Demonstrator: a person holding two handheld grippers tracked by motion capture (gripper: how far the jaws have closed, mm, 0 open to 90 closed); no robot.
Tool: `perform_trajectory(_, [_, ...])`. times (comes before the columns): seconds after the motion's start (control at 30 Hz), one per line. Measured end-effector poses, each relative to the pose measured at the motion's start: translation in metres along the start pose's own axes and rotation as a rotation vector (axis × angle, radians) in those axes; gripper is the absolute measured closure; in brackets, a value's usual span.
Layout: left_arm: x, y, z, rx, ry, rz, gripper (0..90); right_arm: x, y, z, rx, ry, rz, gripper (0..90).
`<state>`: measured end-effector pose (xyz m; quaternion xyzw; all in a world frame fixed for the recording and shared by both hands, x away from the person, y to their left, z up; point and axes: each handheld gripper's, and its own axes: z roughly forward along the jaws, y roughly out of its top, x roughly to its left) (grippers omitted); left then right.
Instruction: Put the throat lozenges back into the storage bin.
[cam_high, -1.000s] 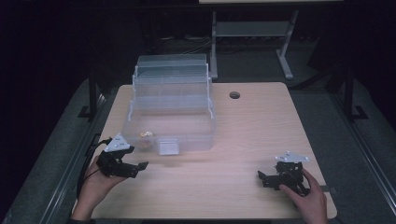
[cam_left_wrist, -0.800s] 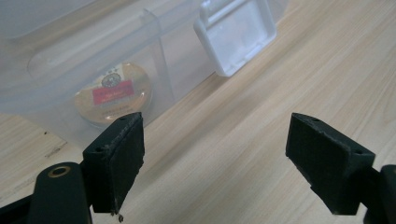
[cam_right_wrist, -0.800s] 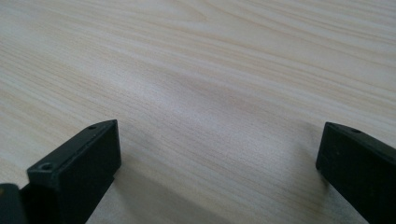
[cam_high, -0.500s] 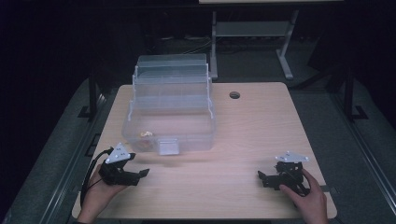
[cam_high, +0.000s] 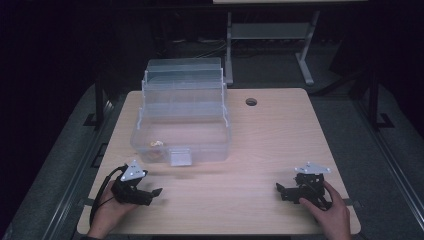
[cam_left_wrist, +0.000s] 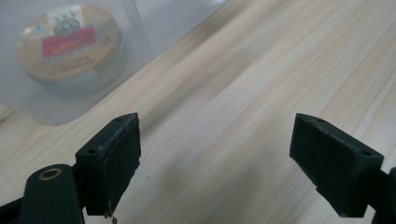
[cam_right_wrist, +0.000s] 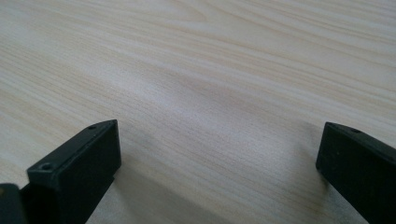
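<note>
Left gripper (cam_high: 159, 190) and right gripper (cam_high: 278, 188) both spread wide, empty, near front edge of light wooden table (cam_high: 280, 135); bare wood between; clear plastic tiered box (cam_high: 182, 117) holds round tin (cam_left_wrist: 70, 44)

- We count one wooden table (cam_high: 260, 150).
- One clear plastic box (cam_high: 182, 117) on the table, toward its far left.
- One round tin (cam_left_wrist: 70, 44) inside that box, near its front wall.
- Two grippers near the table's front edge: left gripper (cam_high: 155, 192), right gripper (cam_high: 280, 190).
</note>
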<state>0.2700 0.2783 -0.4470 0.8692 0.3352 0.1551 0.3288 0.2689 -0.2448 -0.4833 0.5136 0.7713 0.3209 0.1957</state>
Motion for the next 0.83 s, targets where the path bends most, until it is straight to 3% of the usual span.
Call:
perform_trajectory(0.53, [0.005, -0.013, 0.014, 0.047, -0.035, -0.016, 11.5, 0.0, 0.0, 0.0, 0.0, 0.0, 0.0, 0.0])
perform_trajectory(0.83, [0.006, -0.019, 0.014, -0.005, -0.041, -0.021, 11.0, 0.0, 0.0, 0.0, 0.0, 0.0, 0.0, 0.0])
